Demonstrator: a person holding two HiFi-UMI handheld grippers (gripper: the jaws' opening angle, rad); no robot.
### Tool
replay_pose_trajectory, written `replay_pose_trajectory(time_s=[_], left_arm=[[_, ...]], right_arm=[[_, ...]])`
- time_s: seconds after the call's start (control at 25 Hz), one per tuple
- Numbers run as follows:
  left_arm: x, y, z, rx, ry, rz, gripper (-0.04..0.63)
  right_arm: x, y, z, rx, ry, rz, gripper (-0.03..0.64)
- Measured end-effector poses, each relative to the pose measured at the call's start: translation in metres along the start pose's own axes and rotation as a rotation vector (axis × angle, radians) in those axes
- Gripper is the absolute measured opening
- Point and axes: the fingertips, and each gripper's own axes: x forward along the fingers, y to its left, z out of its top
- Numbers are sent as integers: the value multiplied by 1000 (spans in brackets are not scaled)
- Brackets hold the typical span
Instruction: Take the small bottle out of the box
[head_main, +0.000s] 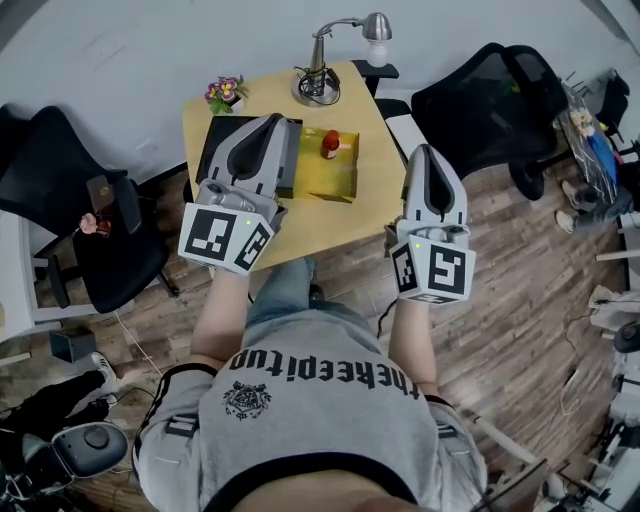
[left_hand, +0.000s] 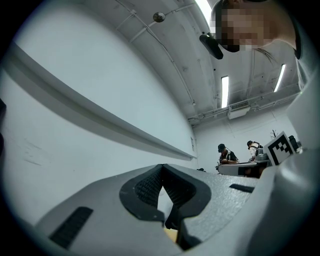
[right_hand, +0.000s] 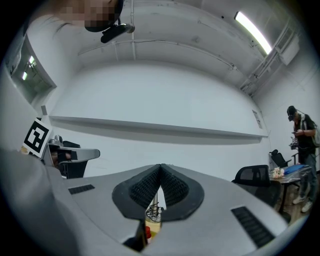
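Note:
The small bottle (head_main: 330, 145) with a red cap stands upright in the far corner of the open yellow box (head_main: 335, 175) on the wooden table. My left gripper (head_main: 272, 118) hangs over the box's black lid (head_main: 218, 140), left of the bottle, with its jaws shut and nothing in them. My right gripper (head_main: 425, 150) is off the table's right edge, also shut and empty. In the left gripper view the left gripper (left_hand: 161, 170) points up at a white wall. In the right gripper view the right gripper (right_hand: 160, 167) has its pads together, and the red cap (right_hand: 147, 233) shows through the gap below them.
A desk lamp (head_main: 322, 80) and a small flower pot (head_main: 225, 94) stand at the table's far edge (head_main: 260, 78). Black office chairs (head_main: 490, 100) stand right and left of the table. A person's legs sit close to the near table edge.

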Motion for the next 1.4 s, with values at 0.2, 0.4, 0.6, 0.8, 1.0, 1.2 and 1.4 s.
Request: replay_pose_trajectory(time_s=[0.2, 0.4, 0.6, 0.8, 1.0, 1.2, 1.4], left_arm=[[16, 7, -4, -1, 9, -3, 3], [26, 22, -8, -1, 20, 11, 3], [30, 40, -22, -16, 46, 33, 3], [33, 53, -36, -34, 64, 46, 3], [34, 67, -49, -51, 85, 60, 3], [36, 80, -62, -68, 105, 71, 3], [38, 89, -74, -85, 124, 79, 3]], right_arm=[[19, -7, -2, 1, 3, 6, 2], [41, -6, -11, 4, 27, 17, 2], [62, 3, -32, 28, 81, 50, 2], [76, 9, -57, 49, 138, 69, 2], [89, 14, -81, 69, 197, 76, 2], [97, 20, -113, 82, 278, 83, 2], [101, 24, -151, 96, 381, 90, 2]])
